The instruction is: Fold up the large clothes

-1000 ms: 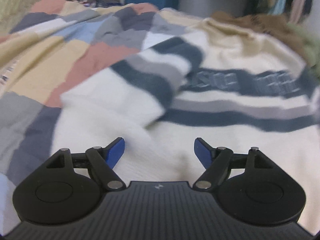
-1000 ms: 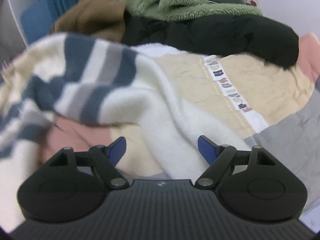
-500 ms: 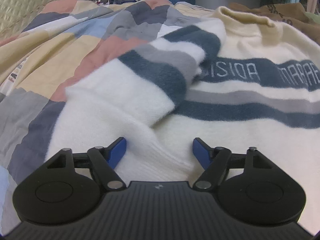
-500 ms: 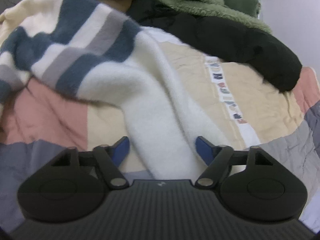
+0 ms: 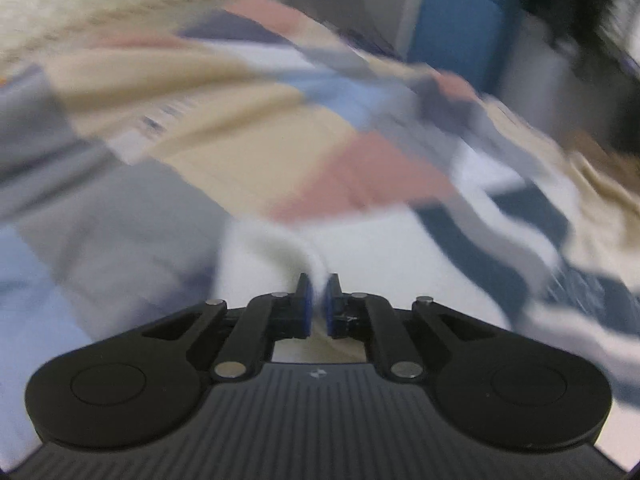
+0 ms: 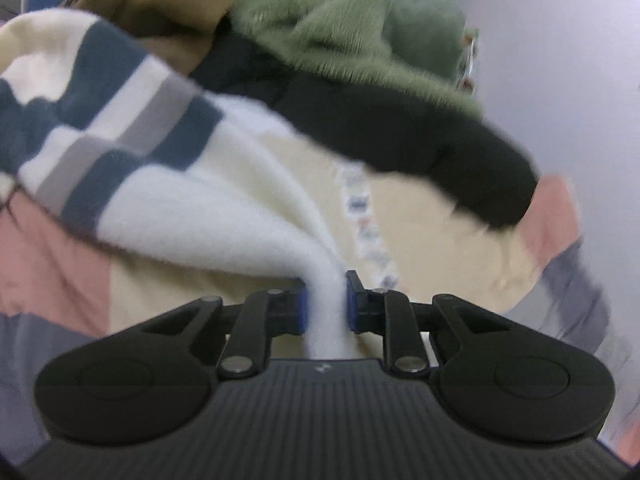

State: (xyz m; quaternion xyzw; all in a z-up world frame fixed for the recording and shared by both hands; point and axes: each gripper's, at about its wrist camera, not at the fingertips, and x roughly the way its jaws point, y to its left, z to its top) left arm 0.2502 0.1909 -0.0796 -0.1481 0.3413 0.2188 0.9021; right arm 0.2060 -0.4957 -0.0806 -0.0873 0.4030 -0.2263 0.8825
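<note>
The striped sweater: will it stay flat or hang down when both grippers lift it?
The sweater probably sags: it bunches softly between the right gripper. Fluffy, thick knit suggests little slipping. The left gripper pinches only a thin fold, so that grip may be weaker.

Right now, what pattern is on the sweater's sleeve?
Cream with navy and grey stripes on the sweater, clearest in the right wrist view.

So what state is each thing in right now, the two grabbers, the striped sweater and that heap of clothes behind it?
Left gripper: fingers just closed, pinching white sweater fabric.
Right gripper: fingers just closed, clamped on a bunched white fold.
Striped sweater: rumpled, not yet folded, held by both grippers.
Patchwork quilt: spread under the sweater.
Green fleece: piled on top of the heap.
Black garment: heaped beneath the fleece.
Brown garment: crumpled beside them.
</note>
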